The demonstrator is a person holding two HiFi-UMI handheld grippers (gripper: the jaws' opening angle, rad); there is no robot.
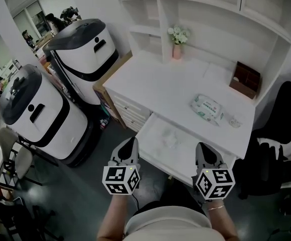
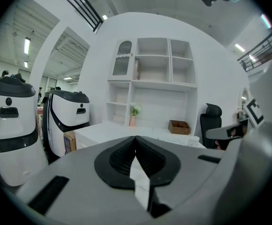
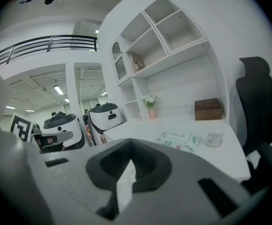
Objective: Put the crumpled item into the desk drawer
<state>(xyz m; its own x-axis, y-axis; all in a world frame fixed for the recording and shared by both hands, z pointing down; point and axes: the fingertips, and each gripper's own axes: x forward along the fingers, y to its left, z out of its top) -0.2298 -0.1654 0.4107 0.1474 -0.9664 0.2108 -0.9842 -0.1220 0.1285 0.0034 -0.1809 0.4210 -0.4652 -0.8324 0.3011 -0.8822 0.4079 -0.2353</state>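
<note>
The white desk's [image 1: 165, 84] drawer [image 1: 153, 133] stands pulled out below the desk's front edge. A pale crumpled item [image 1: 169, 140] lies inside it, near the middle. My left gripper [image 1: 132, 141] hovers at the drawer's left front corner, jaws shut and empty. Over the drawer's right front part, my right gripper [image 1: 202, 147] is also shut, with nothing in it. In the left gripper view the left gripper [image 2: 136, 138] points at the desk with its jaws together. The right gripper [image 3: 130, 141] shows its tips together too.
On the desktop lie a wipes pack [image 1: 206, 108], a small glass [image 1: 234, 120], a brown box [image 1: 246, 79] and a pink vase with flowers [image 1: 177, 43]. Two large white machines [image 1: 80, 51] stand at the left. A black chair [image 1: 281, 149] is at the right.
</note>
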